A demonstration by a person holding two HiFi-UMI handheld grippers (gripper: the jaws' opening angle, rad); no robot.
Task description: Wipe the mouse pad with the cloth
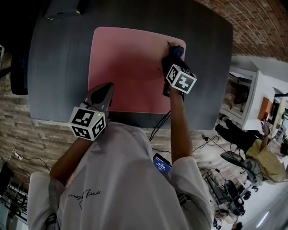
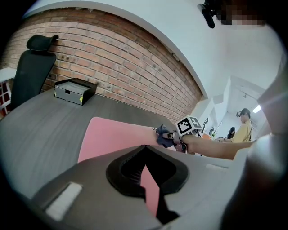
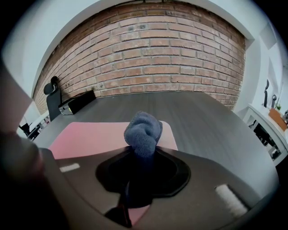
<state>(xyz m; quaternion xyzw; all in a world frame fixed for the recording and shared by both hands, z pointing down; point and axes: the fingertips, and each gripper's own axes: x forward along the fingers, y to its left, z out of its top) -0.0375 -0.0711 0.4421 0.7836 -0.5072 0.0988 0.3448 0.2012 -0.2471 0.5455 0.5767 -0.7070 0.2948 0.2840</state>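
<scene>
A pink mouse pad point(image 1: 130, 67) lies in the middle of a dark grey table point(image 1: 54, 67). My right gripper point(image 1: 173, 57) is shut on a bunched dark blue cloth point(image 1: 176, 50), which sits at the pad's far right part. In the right gripper view the cloth point(image 3: 143, 130) bulges out past the jaws over the pad point(image 3: 90, 137). My left gripper point(image 1: 108, 88) is shut with nothing in it, its tips on the pad's near left corner. The left gripper view shows the pad point(image 2: 112, 134) ahead, with the right gripper's marker cube point(image 2: 189, 125) and the cloth point(image 2: 164, 137) on the far side.
A black box point(image 1: 63, 8) stands at the table's far left corner. A black office chair point(image 2: 31, 67) is by the table's left side. A brick wall point(image 3: 153, 58) runs behind the table. Cables point(image 1: 159, 126) hang below the near edge. A person in yellow point(image 2: 245, 129) sits far off.
</scene>
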